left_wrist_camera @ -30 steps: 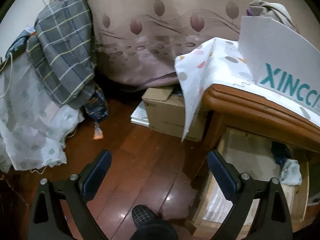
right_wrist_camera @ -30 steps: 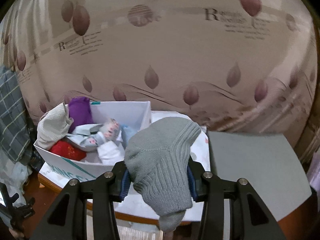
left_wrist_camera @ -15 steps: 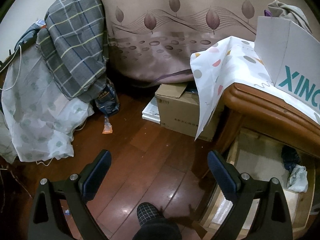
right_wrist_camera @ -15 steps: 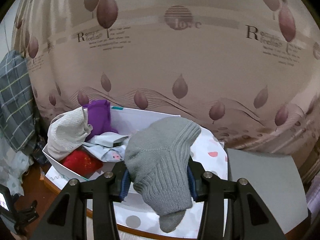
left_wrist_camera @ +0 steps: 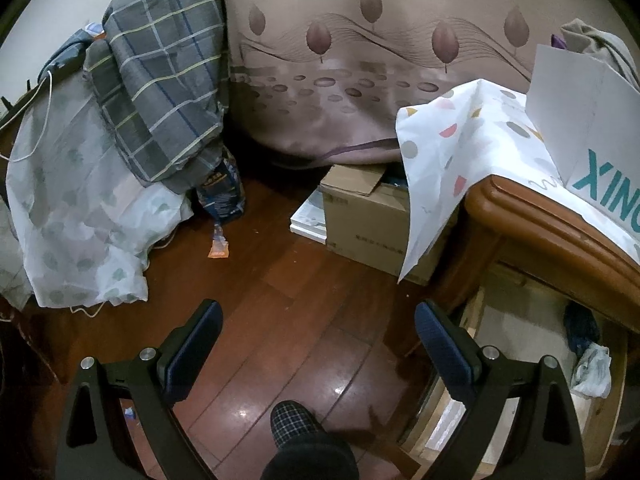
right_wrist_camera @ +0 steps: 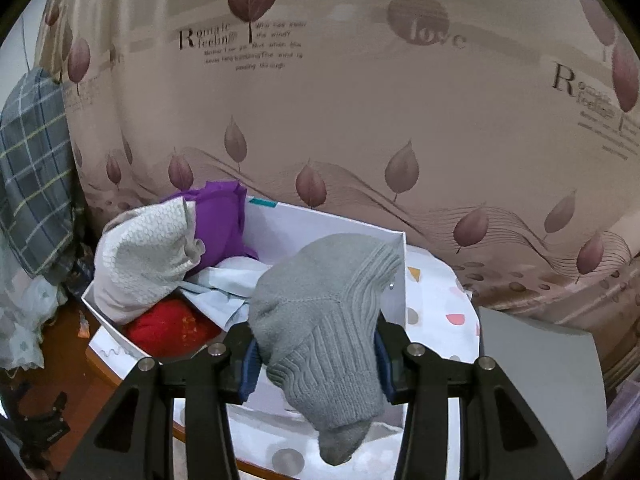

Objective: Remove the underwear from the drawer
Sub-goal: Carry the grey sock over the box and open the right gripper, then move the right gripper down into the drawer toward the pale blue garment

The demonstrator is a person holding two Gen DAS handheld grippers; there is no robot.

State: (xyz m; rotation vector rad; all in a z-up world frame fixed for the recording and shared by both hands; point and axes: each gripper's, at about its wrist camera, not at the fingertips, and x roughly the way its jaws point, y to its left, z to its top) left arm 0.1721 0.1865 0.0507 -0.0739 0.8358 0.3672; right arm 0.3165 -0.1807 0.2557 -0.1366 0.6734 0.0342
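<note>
Since the earlier frame, our right gripper point(right_wrist_camera: 316, 356) had carried the grey sock point(right_wrist_camera: 324, 320) sideways, so the white box point(right_wrist_camera: 332, 228) lay directly behind it rather than off to the left. Jaws clamped on the sock, which drooped over and below the pads. Our left gripper point(left_wrist_camera: 318, 344) hung over the wooden floor point(left_wrist_camera: 280, 300), jaws wide, nothing between them; a slippered foot point(left_wrist_camera: 296, 420) showed below. To its right, the open drawer point(left_wrist_camera: 520, 320) held a dark item point(left_wrist_camera: 580, 326) and a pale cloth point(left_wrist_camera: 594, 368). Beyond: in the box, a cream garment point(right_wrist_camera: 148, 256), purple cloth point(right_wrist_camera: 220, 220) and a red item point(right_wrist_camera: 172, 328); a cardboard carton point(left_wrist_camera: 368, 216); leaf-print curtain point(right_wrist_camera: 360, 120) furthest.
</note>
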